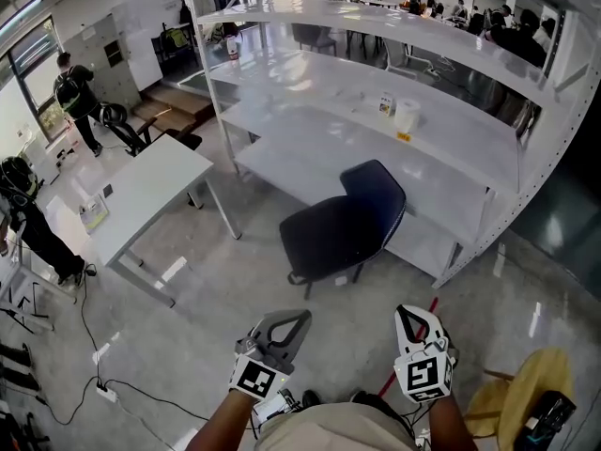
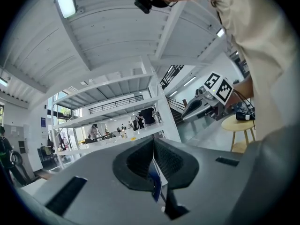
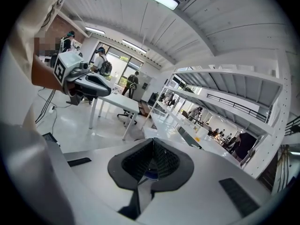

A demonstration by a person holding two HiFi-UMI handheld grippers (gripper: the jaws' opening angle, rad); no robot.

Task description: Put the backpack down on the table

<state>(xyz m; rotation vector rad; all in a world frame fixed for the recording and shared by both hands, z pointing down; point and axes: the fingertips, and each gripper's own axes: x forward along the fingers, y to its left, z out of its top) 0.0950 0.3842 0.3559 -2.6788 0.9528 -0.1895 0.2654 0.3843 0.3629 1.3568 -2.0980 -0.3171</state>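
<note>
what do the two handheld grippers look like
The left gripper and right gripper are pale grey plastic, with pointed loop-shaped jaws lined by dark textured pads. Each carries a white cube with black square markers. The person wears a cream top.

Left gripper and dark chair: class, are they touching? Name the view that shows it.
Apart. The head view shows the left gripper low in frame, with bare floor between it and the dark chair.

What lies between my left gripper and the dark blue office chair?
Nothing but bare grey floor lies between the left gripper and the chair, as the head view shows.
</note>
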